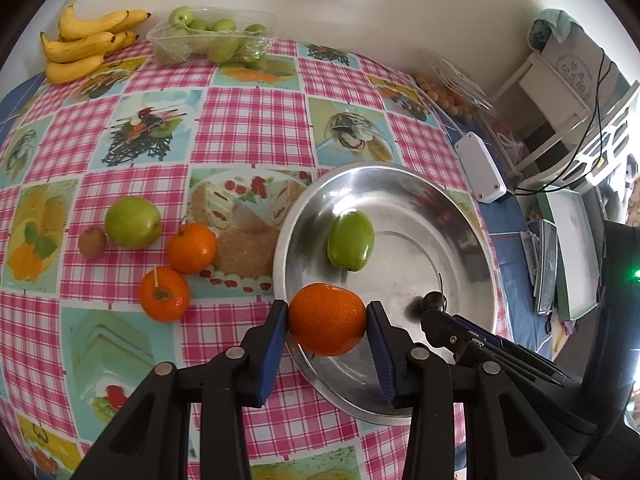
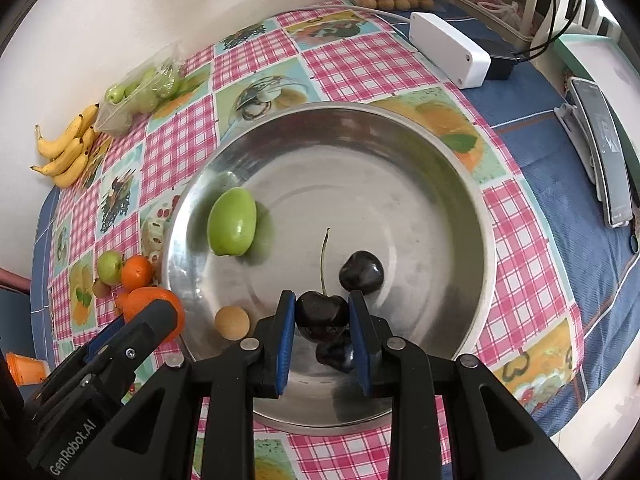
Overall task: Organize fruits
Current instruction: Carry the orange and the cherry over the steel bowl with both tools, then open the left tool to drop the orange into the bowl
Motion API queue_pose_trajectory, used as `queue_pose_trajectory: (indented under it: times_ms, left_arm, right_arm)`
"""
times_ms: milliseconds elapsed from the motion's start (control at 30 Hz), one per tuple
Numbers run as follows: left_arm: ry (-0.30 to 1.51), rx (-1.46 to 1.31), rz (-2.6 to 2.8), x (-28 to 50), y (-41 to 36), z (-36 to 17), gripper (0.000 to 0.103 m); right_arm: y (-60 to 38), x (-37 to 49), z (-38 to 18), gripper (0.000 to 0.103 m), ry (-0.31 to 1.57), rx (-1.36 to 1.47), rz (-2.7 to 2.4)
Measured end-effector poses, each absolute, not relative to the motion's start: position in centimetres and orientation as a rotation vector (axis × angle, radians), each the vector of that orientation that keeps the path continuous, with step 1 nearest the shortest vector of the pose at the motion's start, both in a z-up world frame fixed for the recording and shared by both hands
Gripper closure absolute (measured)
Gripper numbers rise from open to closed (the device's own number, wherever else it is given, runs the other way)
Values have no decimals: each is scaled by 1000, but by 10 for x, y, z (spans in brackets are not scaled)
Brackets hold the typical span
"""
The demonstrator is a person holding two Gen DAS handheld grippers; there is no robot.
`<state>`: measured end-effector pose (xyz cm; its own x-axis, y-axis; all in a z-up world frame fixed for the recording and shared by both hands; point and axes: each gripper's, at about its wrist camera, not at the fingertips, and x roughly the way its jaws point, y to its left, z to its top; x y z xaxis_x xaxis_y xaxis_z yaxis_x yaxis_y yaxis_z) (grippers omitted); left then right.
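"GenRobot.AI" lettering marked the left claw (image 2: pixel 132 312), clamped on a dimpled orange (image 1: pixel 327 319); right claw (image 2: pixel 322 316) pinched a glossy cherry (image 2: pixel 322 314) over the steel bowl (image 2: pixel 460 184).

**A checked tablecloth, fruit and a steel basin**

The table wears a pink-checked cloth (image 1: pixel 248 120) with food pictures. On it lie bananas (image 1: pixel 86 40), a clear tray of green fruit (image 1: pixel 208 40), a green apple (image 1: pixel 132 222), a kiwi (image 1: pixel 92 242), two tangerines (image 1: pixel 191 248), a steel basin (image 2: pixel 460 184) and a white box (image 2: pixel 450 50).
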<state>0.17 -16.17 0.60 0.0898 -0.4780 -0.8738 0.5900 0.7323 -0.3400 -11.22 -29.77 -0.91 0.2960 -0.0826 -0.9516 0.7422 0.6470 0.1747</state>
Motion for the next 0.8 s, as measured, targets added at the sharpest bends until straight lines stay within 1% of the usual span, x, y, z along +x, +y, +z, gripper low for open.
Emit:
queue_pose_trajectory:
  times_ms: [500, 800]
  left_arm:
    - [1271, 122, -787, 0, -169, -4, 61]
    - [1271, 106, -786, 2, -166, -2, 59]
  right_arm:
    - [-297, -110, -20, 75, 1192, 699, -596]
    - [-296, -107, -23, 74, 1204, 705, -593]
